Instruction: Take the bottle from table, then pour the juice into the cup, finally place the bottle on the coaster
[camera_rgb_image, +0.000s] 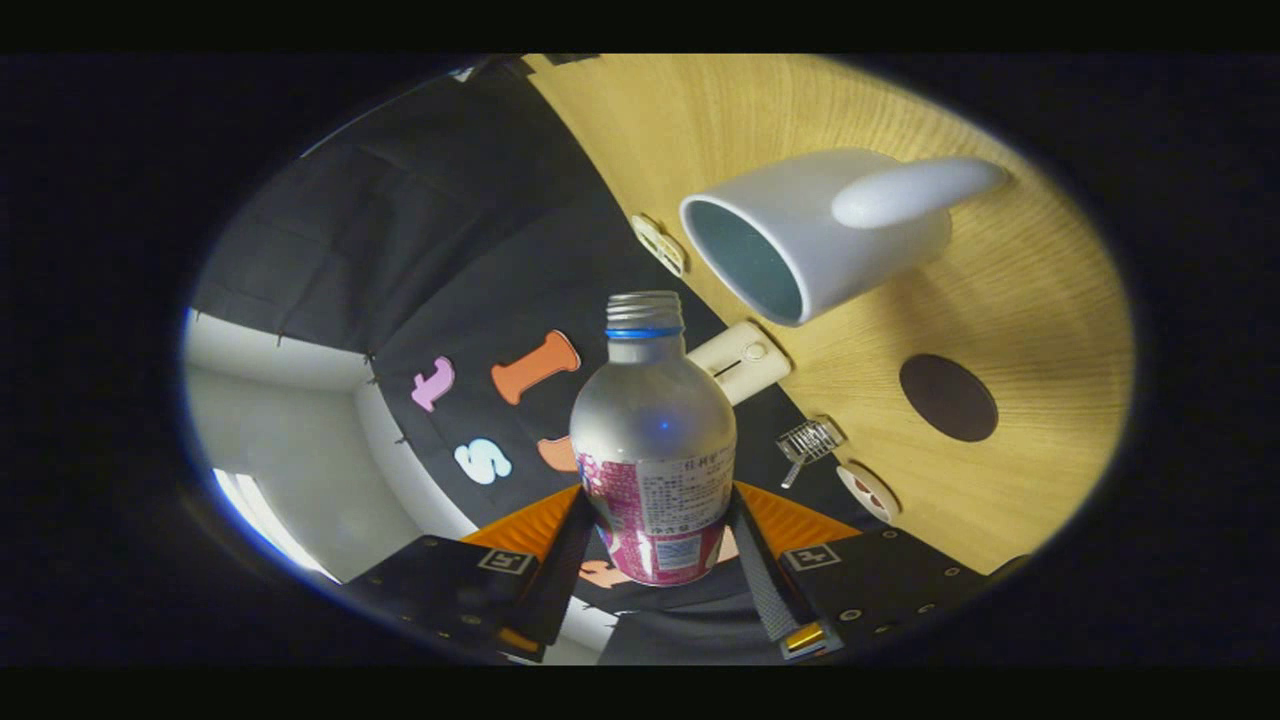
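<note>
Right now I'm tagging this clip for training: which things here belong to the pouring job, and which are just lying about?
Job things:
- silver metal bottle with pink label, gripped between the gripper fingers
- white ceramic cup on the wooden table
- dark round coaster

Lying about:
- cream plastic block at the table's edge
- small wire piece

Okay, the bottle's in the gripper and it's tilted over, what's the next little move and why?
Probably carry the bottle sideways until its mouth is over the white cup, then tilt further. The gripper is shut on the bottle's lower body, the cap is already off, and the open mouth is short of the cup's rim, so pouring now would likely miss. The dark coaster comes later.
</note>
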